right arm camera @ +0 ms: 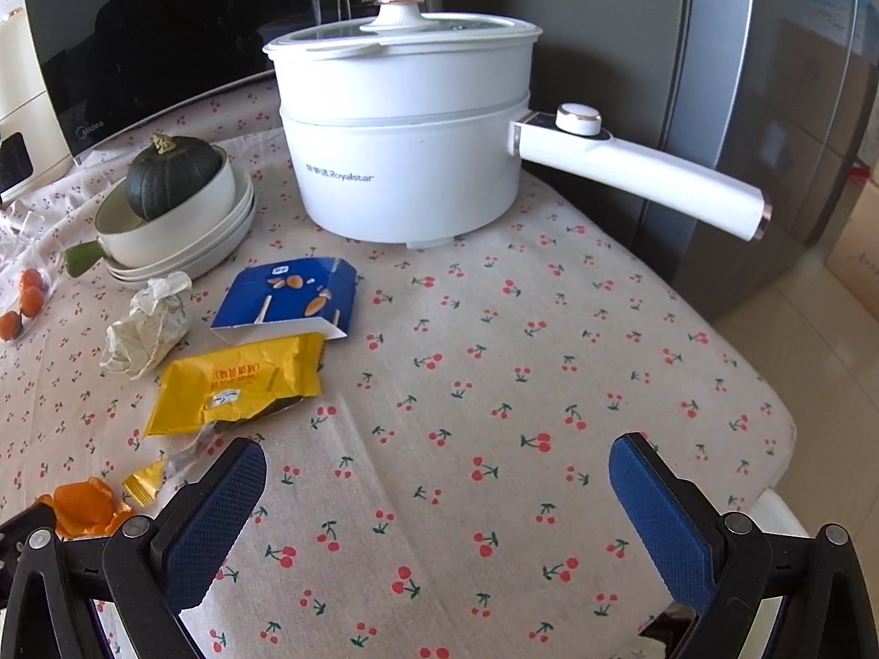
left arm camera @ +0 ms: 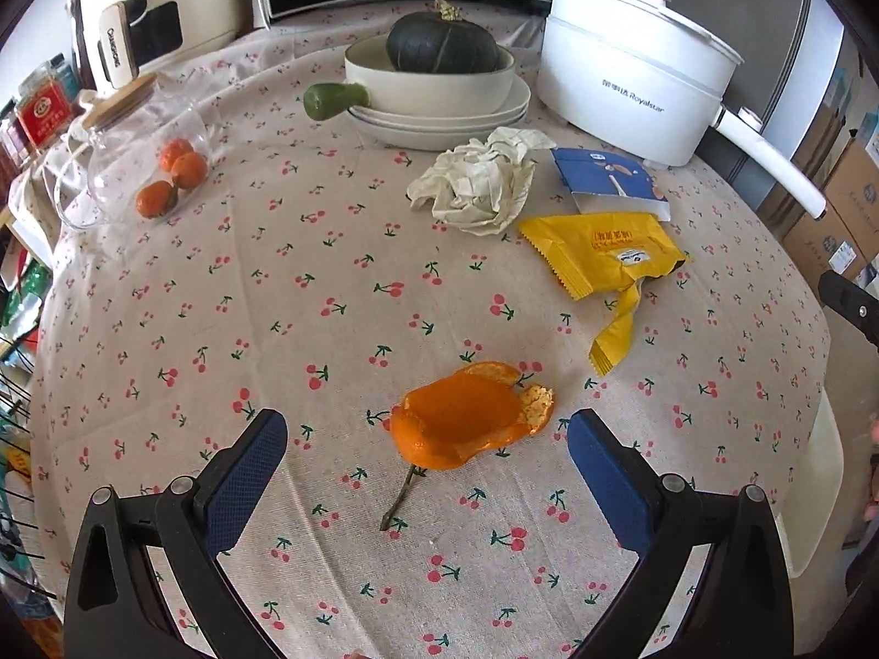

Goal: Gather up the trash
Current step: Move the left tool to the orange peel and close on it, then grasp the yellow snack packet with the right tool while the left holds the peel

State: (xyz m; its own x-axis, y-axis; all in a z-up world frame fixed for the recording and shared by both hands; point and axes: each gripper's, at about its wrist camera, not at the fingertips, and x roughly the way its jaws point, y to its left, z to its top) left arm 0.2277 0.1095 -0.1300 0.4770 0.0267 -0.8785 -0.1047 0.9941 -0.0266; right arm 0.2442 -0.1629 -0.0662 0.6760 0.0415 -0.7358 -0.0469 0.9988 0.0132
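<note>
Here the left gripper (left arm camera: 426,428) hangs just above the table with its jaws wide apart and nothing in them. The orange peel (left arm camera: 467,420) lies flat on the cherry tablecloth (left arm camera: 274,302) right between the two blue pads (left arm camera: 250,472), but they do not touch it. A thin stem (left arm camera: 400,497) lies on the cloth just near the peel.

Farther away and to the right lies a torn yellow wrapper (left arm camera: 601,263). A crumpled paper (left arm camera: 478,184) sits just left of it, and a blue box (left arm camera: 610,181) lies just behind the wrapper.

The right gripper (right arm camera: 437,475) is over a bare part of the cloth, jaws wide too, holding nothing. The wrapper is to its far left.

At the far side stand a white pot (right arm camera: 406,148) with a long handle, and a bowl (left arm camera: 434,79) on plates with a dark green squash (left arm camera: 439,44) in it. A glass jar (left arm camera: 137,148) with small oranges lies far left.
</note>
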